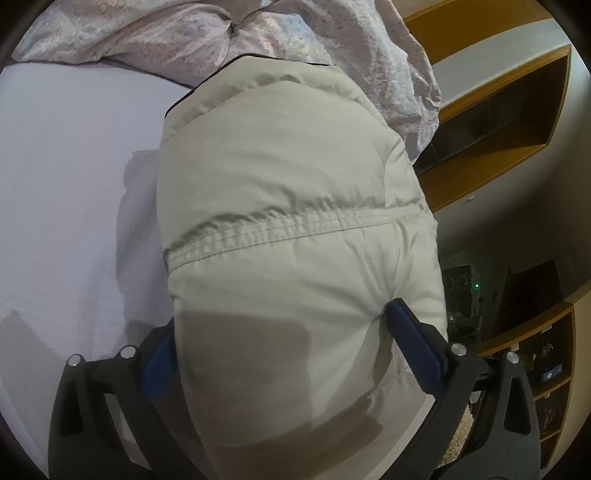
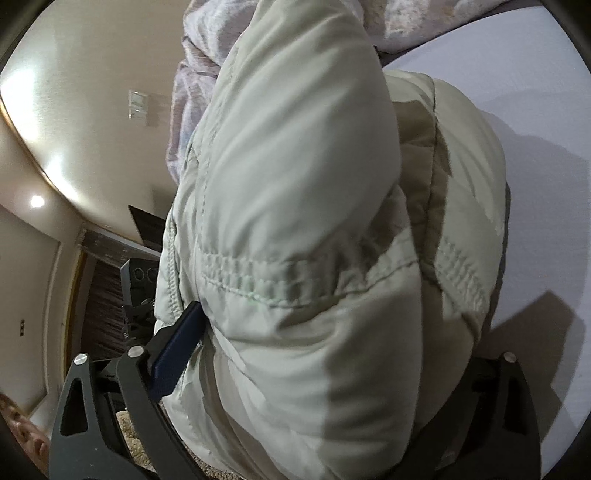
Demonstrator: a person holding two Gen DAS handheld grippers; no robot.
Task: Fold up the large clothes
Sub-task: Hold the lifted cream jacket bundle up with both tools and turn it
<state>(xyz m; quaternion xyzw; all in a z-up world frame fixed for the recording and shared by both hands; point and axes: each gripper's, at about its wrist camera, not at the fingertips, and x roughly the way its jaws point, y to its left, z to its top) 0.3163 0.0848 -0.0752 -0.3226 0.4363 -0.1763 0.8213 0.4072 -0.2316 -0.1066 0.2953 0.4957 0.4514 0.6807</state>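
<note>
Filling most of both wrist views, a pale puffy quilted jacket [image 1: 295, 229] bulges between each pair of fingers. On the left gripper [image 1: 280, 332], the blue pads [image 1: 417, 350] stand wide apart with the padded fabric wedged between them; the right-hand pad dents the cloth where it meets it, so this gripper pinches a thick fold of the jacket. Beyond its fingertips the jacket stretches out over a white bed sheet [image 1: 66, 192], which also lies off to the left finger's side, and a crumpled patterned duvet [image 1: 155, 33] sits farther ahead. On the right gripper [image 2: 332, 332], the fingers are likewise spread very wide around a thick roll of the jacket; one blue pad [image 2: 177, 350] lies against the fabric's edge, while the other finger is hidden under the cloth, so I cannot tell whether the pads press on it. A stitched seam [image 2: 258, 280] crosses the jacket just ahead of those fingers.
</note>
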